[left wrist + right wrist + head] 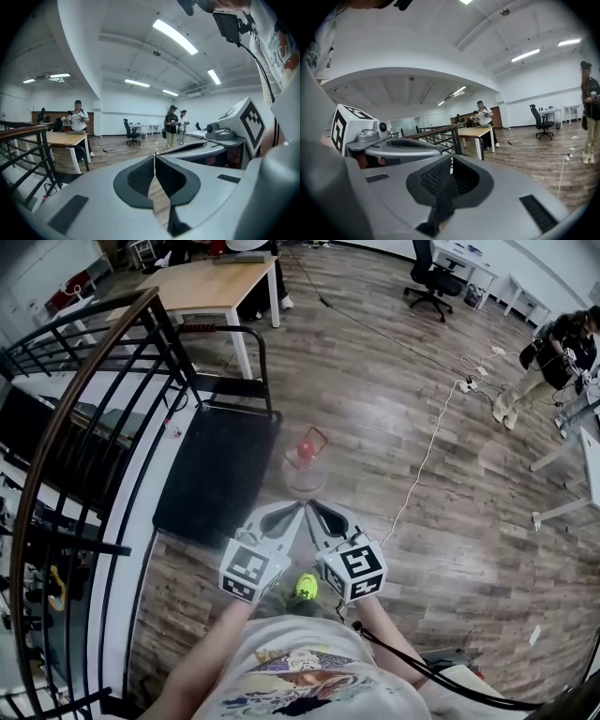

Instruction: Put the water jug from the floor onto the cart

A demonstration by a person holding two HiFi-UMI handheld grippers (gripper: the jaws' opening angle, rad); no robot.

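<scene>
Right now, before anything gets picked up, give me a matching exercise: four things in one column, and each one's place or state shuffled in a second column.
Things:
1. water jug
2. cart
3. left gripper
4. office chair

Places or states:
A. jaws shut, nothing between them
B. standing on the floor, beside the cart's right edge
C. far across the room, upper right in the head view
D. black deck bare, handle at its far end

Pairs: 1-B, 2-D, 3-A, 4-C

Ceiling tube lights (174, 36) shine bright; edges bend; water jug (305, 468) looks blurred.
</scene>
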